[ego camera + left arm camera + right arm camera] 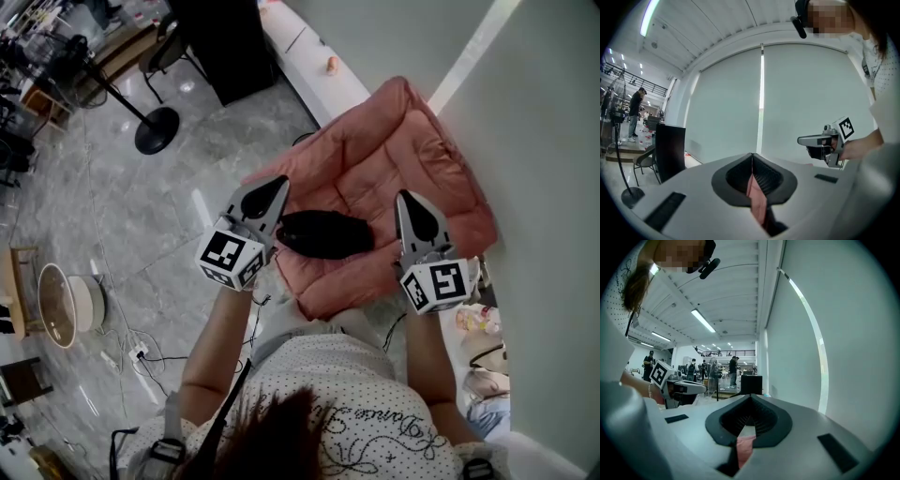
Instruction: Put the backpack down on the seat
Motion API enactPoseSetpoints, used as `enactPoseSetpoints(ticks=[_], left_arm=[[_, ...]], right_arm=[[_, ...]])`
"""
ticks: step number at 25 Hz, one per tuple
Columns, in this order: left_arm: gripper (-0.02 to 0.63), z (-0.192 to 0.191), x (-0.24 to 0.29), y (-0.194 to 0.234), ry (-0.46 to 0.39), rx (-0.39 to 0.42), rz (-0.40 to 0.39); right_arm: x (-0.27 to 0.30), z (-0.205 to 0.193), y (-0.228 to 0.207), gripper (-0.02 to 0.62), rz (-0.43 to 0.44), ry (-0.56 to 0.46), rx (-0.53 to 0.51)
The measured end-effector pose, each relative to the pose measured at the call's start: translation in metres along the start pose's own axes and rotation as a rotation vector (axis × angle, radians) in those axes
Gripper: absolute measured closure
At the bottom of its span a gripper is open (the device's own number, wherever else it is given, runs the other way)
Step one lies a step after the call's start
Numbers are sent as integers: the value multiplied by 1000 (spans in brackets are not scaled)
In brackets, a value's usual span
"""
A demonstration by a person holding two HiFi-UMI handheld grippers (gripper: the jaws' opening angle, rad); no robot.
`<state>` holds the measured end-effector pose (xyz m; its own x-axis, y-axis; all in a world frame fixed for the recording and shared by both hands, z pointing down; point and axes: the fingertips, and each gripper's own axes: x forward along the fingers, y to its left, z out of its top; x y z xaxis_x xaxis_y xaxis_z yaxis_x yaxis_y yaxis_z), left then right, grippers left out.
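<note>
A small black backpack (323, 234) lies on the pink padded seat (394, 141), near its front edge. My left gripper (272, 185) hovers just left of the bag, jaws shut with nothing between them. My right gripper (412, 202) hovers to the right of the bag, also shut and empty. In the left gripper view the shut jaws (752, 157) point at a pale wall, a strip of pink seat shows below them, and the right gripper (806, 139) shows at the right. The right gripper view shows its shut jaws (751, 399) and the left gripper (701, 387) at the left.
A white wall (544, 187) runs along the right of the seat. On the grey floor stand a black stand base (157, 129), a dark cabinet (225, 42), a round pale dish (61, 302) and loose cables (141, 352). People (733, 369) stand far off.
</note>
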<state>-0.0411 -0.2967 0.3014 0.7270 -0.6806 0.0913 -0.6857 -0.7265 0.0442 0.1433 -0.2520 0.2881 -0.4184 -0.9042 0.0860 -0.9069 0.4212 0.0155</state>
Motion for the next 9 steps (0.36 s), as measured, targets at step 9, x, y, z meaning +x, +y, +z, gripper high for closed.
enactPoseSetpoints(ticks=[9], left_arm=[[601,-8,1,7,12,-10,1]], right_arm=[[8,-11,-3,586,7,23,94]])
